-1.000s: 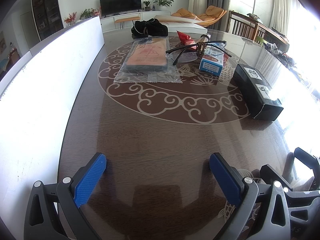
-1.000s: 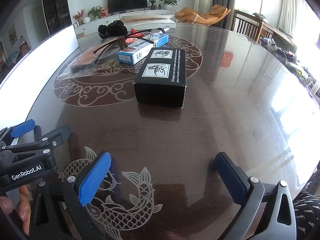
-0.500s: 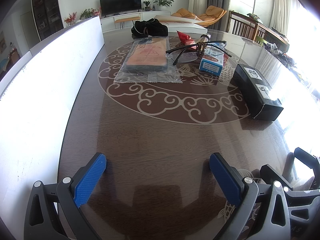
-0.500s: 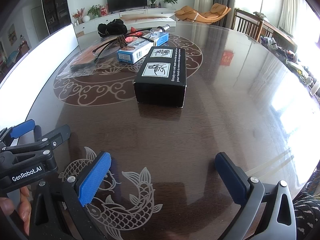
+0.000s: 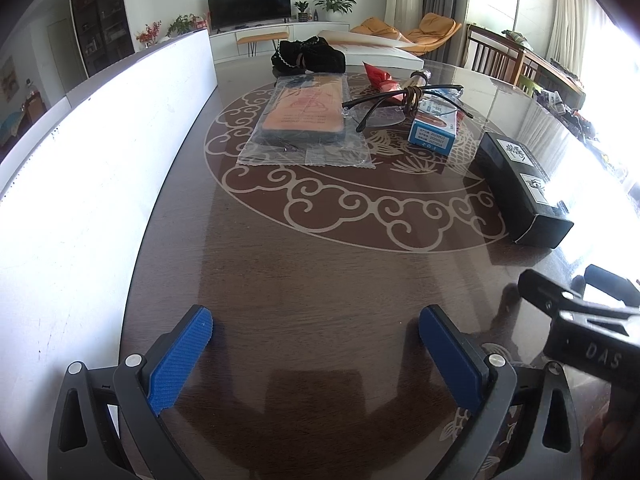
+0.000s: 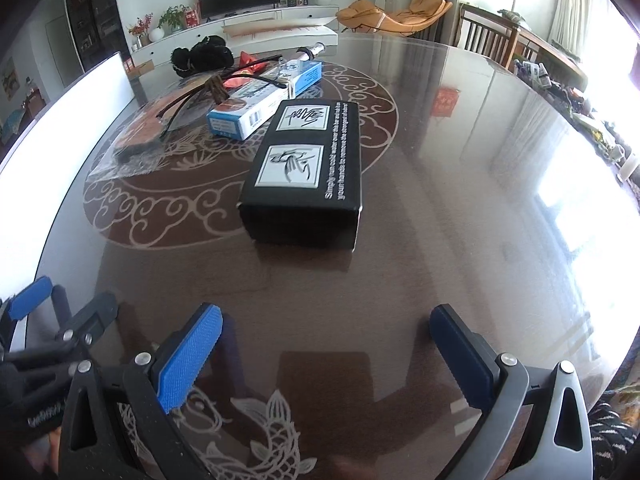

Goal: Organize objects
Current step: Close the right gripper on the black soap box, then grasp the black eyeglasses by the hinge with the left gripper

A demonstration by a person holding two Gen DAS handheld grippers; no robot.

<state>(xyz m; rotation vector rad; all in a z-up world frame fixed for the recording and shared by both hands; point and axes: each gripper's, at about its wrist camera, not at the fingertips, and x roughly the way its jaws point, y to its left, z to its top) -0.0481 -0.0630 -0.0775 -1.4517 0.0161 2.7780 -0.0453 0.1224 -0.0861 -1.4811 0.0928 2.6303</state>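
A black box (image 6: pixel 306 168) with two white labels lies on the dark table just ahead of my right gripper (image 6: pixel 326 352), which is open and empty. The box also shows at the right in the left wrist view (image 5: pixel 520 188). Beyond it lie a blue-and-white box (image 6: pixel 264 100) (image 5: pixel 434 126), black-framed glasses (image 5: pixel 400 104) (image 6: pixel 216 92), an orange pad in a clear plastic bag (image 5: pixel 306 120), a red packet (image 5: pixel 380 78) and a black bundle (image 5: pixel 308 56) (image 6: pixel 202 56). My left gripper (image 5: pixel 316 348) is open and empty, low over the table.
A long white panel (image 5: pixel 100 152) runs along the table's left side. The round table's edge (image 6: pixel 592 152) curves away at the right. The right gripper's body (image 5: pixel 580 328) shows at the lower right of the left wrist view. Wooden chairs (image 6: pixel 488 40) stand behind the table.
My right gripper has moved forward toward the black box, which now looks nearer. In the left wrist view the right gripper's body has shifted. The objects have not moved.
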